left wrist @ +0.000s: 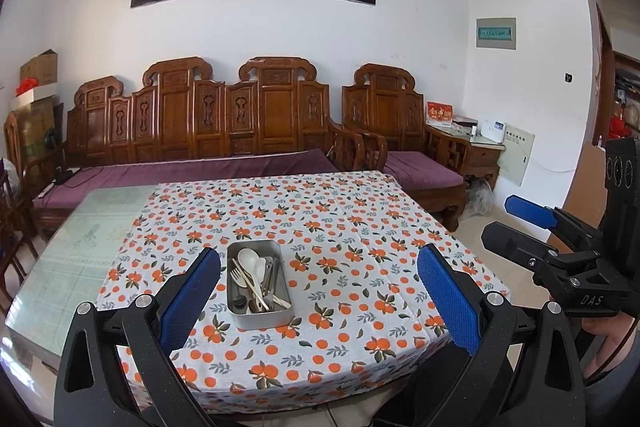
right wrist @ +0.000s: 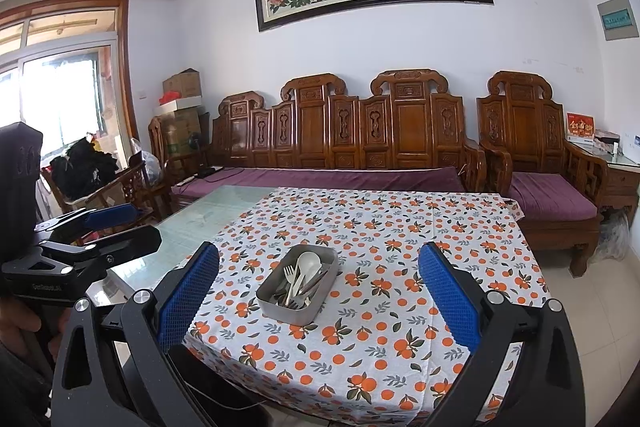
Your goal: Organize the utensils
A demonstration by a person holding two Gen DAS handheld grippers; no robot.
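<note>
A rectangular metal tray (left wrist: pixel 244 319) (right wrist: pixel 280 311) sits on the orange-patterned tablecloth (left wrist: pixel 340 227) (right wrist: pixel 400 227), near the table's front. Inside it lie several utensils: a cream spoon (left wrist: pixel 249 261) (right wrist: pixel 307 263), a cream fork (left wrist: pixel 239 277) (right wrist: pixel 289 274), chopsticks and darker metal pieces. My left gripper (left wrist: pixel 318 291) is open, held above the front edge with the tray between and beyond its blue pads. My right gripper (right wrist: pixel 318 291) is open too, back from the tray with nothing between its fingers. Each gripper shows in the other's view: the right one (left wrist: pixel 516 223) and the left one (right wrist: pixel 120 227).
The cloth covers part of a glass-topped table (left wrist: pixel 100 227) (right wrist: pixel 208 215). Behind stand a carved wooden sofa (left wrist: pixel 200 131) (right wrist: pixel 340 139) and armchair (left wrist: pixel 400 131) (right wrist: pixel 540 155) with purple cushions. A side table (left wrist: pixel 480 147) is at the right, boxes (right wrist: pixel 180 107) at the left.
</note>
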